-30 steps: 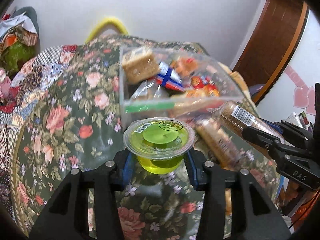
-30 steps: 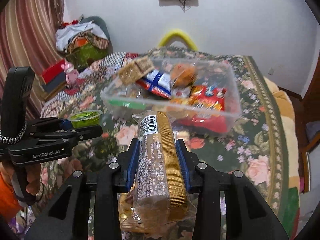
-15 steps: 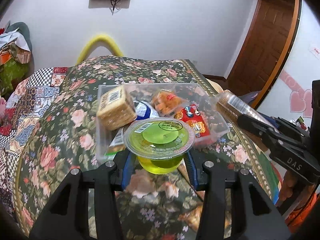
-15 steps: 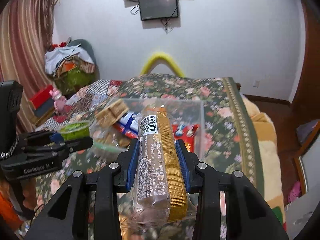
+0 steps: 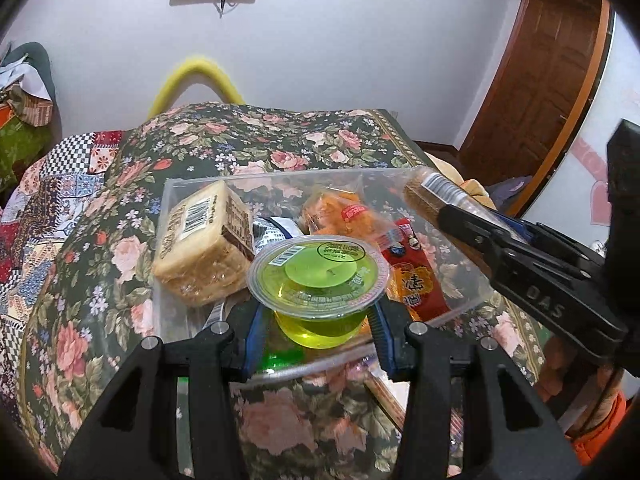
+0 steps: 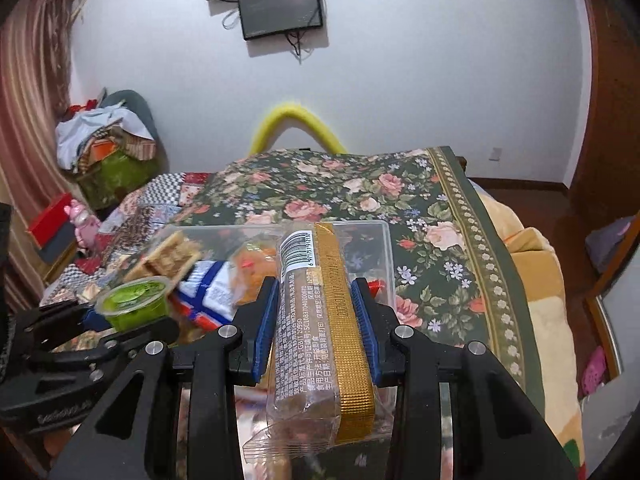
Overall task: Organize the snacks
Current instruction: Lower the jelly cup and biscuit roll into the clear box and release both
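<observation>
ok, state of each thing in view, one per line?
left hand-held gripper: shut on jelly cup
jelly cup: sealed, upright, held over bin
right hand-held gripper: shut on biscuit pack
biscuit pack: sealed, held
clear bin: open, part filled

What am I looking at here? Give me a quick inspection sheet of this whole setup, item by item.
Surface: floral bedspread on a bed.
Job's things: clear plastic bin holding a wrapped cracker block, an orange snack pack, a red packet and a blue-and-white packet.
Clutter: pile of clothes and boxes beside the bed.
Grippers: left gripper shut on the green jelly cup; right gripper shut on the long biscuit pack; both are over the bin.
Cables: wires hang under the wall screen.
Surroundings: white wall, wooden door, yellow curved tube.
</observation>
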Tool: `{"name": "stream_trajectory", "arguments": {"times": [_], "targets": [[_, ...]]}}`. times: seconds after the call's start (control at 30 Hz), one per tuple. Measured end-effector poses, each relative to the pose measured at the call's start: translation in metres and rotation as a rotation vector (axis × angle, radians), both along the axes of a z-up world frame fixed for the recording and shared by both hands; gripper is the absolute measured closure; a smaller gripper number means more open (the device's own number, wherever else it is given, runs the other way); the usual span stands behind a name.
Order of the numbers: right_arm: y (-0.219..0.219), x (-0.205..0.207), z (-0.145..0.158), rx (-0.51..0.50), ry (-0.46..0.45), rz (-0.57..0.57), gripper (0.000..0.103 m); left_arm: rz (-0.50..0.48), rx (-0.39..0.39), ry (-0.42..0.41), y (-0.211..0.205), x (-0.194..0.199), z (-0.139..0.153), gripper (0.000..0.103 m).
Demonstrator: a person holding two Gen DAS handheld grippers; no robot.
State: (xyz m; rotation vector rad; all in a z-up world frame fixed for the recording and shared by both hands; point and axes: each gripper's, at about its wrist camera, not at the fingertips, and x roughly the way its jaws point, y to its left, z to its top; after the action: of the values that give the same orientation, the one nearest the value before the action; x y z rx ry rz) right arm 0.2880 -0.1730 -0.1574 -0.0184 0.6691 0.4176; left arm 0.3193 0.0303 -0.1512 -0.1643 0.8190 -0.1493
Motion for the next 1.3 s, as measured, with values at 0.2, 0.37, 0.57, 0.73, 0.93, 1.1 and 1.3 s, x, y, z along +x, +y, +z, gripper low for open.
{"name": "stream_trajectory", "arguments": {"times": [0.2,0.37,0.57,0.73,0.93,1.1,1.3], "targets": [[0.001,0.020,-0.012,-0.003,0.035,-0.024,0.069,-0.006,-0.003,0.022,0.002,0.015,-0.017,0.058],[0.010,0.027,-0.021,-0.037,0.049,-0.014,0.069,-0.013,0.004,0.043,0.000,0.023,-0.026,0.058],[0.015,0.029,-0.032,-0.076,0.060,-0.007,0.069,-0.024,0.009,0.052,-0.005,0.024,-0.030,0.057],[0.015,0.025,-0.030,-0.096,0.039,-0.008,0.069,-0.032,0.004,0.068,-0.007,0.019,-0.031,0.052],[0.006,0.016,-0.019,-0.081,0.040,0.004,0.064,-0.024,-0.028,0.076,-0.003,0.008,-0.023,0.049],[0.000,0.000,-0.011,-0.076,0.035,0.024,0.060,-0.008,-0.018,0.028,-0.002,-0.008,-0.009,0.041],[-0.006,-0.027,-0.005,-0.073,0.032,0.065,0.054,0.004,-0.012,-0.005,0.001,-0.026,0.009,0.037]]}}
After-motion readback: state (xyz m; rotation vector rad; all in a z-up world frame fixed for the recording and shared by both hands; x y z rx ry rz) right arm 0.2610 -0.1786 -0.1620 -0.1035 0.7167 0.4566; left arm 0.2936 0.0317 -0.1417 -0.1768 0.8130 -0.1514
